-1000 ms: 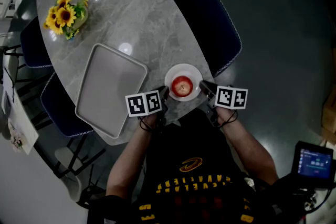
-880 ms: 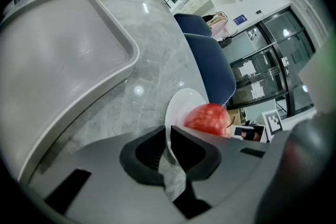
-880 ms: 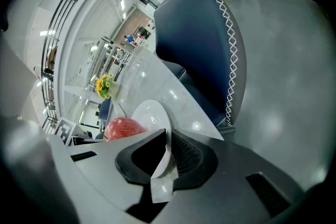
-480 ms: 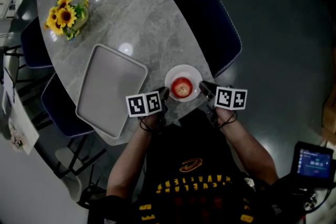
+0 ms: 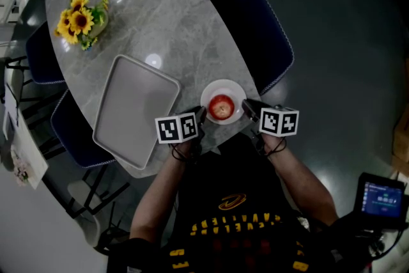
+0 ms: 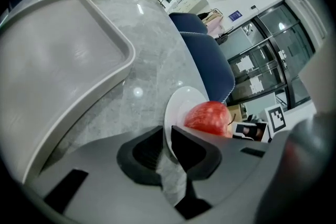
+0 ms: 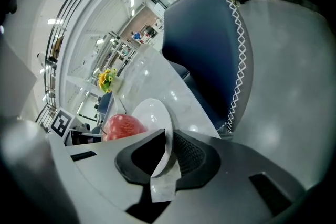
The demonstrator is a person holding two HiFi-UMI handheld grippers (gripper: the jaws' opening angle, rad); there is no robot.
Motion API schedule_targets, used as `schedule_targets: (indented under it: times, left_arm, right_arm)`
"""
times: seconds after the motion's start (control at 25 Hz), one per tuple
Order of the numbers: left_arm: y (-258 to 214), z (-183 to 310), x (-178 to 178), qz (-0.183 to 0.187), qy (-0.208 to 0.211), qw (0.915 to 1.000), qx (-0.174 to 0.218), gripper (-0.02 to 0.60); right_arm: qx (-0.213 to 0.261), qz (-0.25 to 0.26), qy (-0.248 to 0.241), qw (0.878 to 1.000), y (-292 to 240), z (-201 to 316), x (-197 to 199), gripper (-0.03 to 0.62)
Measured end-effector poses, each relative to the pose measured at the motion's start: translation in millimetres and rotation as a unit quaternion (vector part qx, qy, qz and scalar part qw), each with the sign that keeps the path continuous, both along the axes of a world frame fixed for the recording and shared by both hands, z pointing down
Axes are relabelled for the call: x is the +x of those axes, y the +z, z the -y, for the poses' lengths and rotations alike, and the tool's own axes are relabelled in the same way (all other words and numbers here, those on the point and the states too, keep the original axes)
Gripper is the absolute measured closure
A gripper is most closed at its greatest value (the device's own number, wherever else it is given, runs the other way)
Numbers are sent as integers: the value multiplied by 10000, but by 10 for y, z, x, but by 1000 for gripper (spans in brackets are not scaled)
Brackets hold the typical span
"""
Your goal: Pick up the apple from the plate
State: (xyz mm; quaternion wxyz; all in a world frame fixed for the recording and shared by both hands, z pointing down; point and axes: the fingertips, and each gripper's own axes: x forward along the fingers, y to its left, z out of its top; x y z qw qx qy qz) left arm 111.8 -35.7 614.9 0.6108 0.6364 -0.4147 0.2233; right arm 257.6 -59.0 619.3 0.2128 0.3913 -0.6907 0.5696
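Note:
A red apple (image 5: pixel 221 106) lies in a small white plate (image 5: pixel 234 89) at the near edge of the grey marble table (image 5: pixel 160 22). My left gripper (image 5: pixel 200 114) grips the plate's left rim and my right gripper (image 5: pixel 248 107) its right rim. In the left gripper view the rim (image 6: pixel 176 107) runs into the narrow gap of the left gripper (image 6: pixel 167 141), whose jaws are opening slightly, with the apple (image 6: pixel 207 117) just beyond. In the right gripper view the right gripper (image 7: pixel 169 149) is shut on the rim (image 7: pixel 149 113), the apple (image 7: pixel 122 126) to its left.
A grey tray (image 5: pixel 134 109) lies left of the plate. A pot of sunflowers (image 5: pixel 80 19) stands at the table's far end. Dark blue chairs (image 5: pixel 255 29) stand along the table's right side. A small lit screen (image 5: pixel 382 196) is at the lower right.
The right gripper has rolled a little about its own line, so its marker cube shows turned. The plate, the apple and the left gripper stay where they were.

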Motion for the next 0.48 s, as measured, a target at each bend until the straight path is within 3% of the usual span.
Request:
schedule_targets:
  times: [0.16,0.48]
  left_arm:
    - [1,3,-27,188,-36,9997,147,520]
    - [-54,21,-77,165,-193,9993,281,520]
  right_arm:
    - [163,-181,-150,9996,1,4,2,553]
    - [389,-508,-90,9979,-10,60,100,520]
